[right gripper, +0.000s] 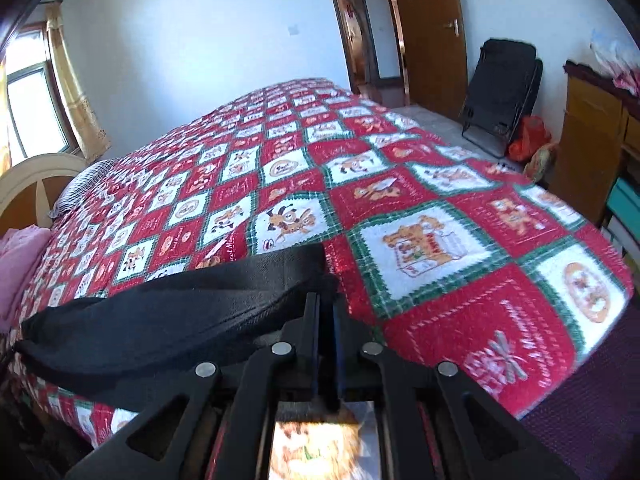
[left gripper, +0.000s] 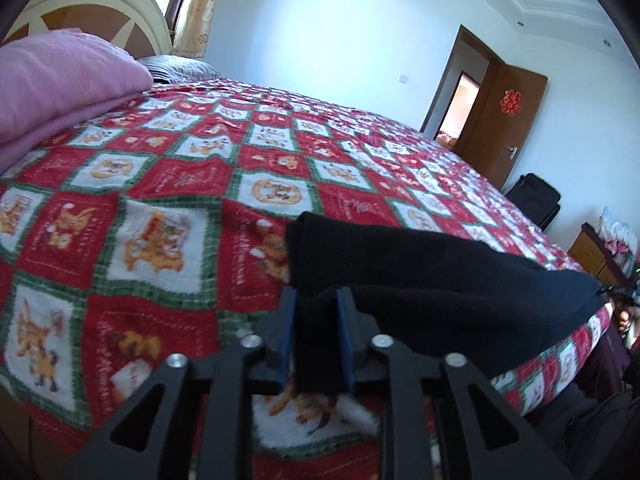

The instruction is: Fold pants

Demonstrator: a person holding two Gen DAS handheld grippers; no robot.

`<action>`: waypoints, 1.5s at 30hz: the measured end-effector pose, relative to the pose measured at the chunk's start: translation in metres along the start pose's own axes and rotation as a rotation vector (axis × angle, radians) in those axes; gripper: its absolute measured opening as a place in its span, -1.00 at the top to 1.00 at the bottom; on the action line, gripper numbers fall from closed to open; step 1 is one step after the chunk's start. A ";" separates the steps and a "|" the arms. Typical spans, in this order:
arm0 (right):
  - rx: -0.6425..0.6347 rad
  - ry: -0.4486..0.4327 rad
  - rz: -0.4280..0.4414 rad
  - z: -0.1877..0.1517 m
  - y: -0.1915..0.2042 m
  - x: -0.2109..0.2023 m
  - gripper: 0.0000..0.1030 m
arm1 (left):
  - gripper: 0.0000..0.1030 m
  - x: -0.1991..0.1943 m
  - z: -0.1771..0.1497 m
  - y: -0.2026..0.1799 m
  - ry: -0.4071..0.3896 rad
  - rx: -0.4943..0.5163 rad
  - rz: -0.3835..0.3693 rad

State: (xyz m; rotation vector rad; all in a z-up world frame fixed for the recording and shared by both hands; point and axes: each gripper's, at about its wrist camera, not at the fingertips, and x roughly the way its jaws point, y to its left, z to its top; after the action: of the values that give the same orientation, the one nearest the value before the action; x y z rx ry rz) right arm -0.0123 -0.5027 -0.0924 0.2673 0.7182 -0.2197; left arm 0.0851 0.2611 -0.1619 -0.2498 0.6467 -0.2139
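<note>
The black pants (left gripper: pixel 440 276) hang stretched between my two grippers just above the red patchwork bedspread (left gripper: pixel 168 184). My left gripper (left gripper: pixel 317 300) is shut on one end of the pants, with thick folded cloth between its blue pads. My right gripper (right gripper: pixel 326 300) is shut on the other end of the pants (right gripper: pixel 180 312), which run off to the left in its view. The cloth sags a little in the middle over the bed's near edge.
A folded pink blanket (left gripper: pixel 60 80) lies at the head of the bed by the cream headboard (left gripper: pixel 104 4). Beyond the bed's foot are an open brown door (right gripper: pixel 432 32), a black folding chair (right gripper: pixel 504 92) and a wooden cabinet (right gripper: pixel 592 136).
</note>
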 end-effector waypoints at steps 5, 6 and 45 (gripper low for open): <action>-0.078 -0.020 -0.086 -0.007 0.013 -0.023 0.64 | 0.01 -0.014 -0.009 0.012 -0.004 0.012 0.056; -0.091 -0.025 -0.102 -0.007 0.017 -0.026 0.48 | 0.01 -0.017 -0.010 0.016 -0.003 0.008 0.078; -0.959 0.134 0.431 -0.156 0.441 0.056 0.93 | -0.16 0.014 -0.019 -0.051 0.035 -0.013 -0.012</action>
State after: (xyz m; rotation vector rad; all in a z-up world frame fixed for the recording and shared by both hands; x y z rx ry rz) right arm 0.0600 -0.0434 -0.1699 -0.4846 0.8051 0.5585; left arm 0.0781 0.2061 -0.1695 -0.2628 0.6818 -0.2262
